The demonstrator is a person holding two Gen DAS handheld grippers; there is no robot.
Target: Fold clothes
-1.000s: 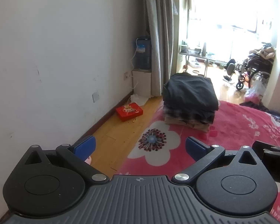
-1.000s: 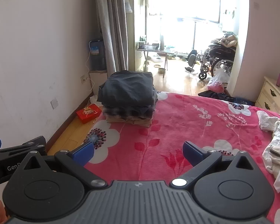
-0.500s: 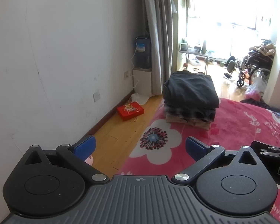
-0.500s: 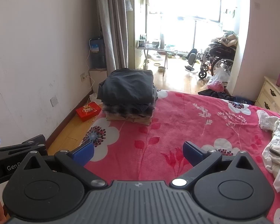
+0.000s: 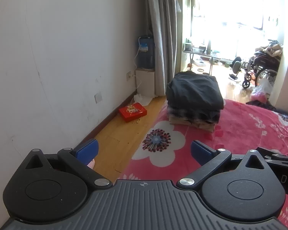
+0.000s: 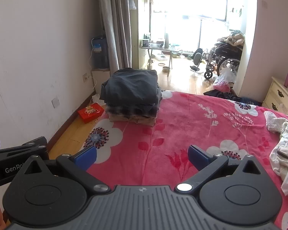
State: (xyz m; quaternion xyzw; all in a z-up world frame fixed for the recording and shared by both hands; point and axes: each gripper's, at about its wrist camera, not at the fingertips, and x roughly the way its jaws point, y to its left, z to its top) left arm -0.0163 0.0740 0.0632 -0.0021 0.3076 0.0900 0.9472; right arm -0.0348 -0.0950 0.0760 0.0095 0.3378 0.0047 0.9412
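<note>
Bed w/ pink floral blanket [image 6: 192,118] fills the area ahead of both grippers. Directly on it: stack of folded clothes [image 6: 131,95], ahead and a bit left of the right gripper, at the blanket's far left corner by the edge; dark item on top, plaid under it, tan at the bottom. Loose white clothes [image 6: 284,153] lie rumpled on the blanket, far right of the right gripper; a white knit piece [image 6: 271,119] lies just beyond them.
</note>
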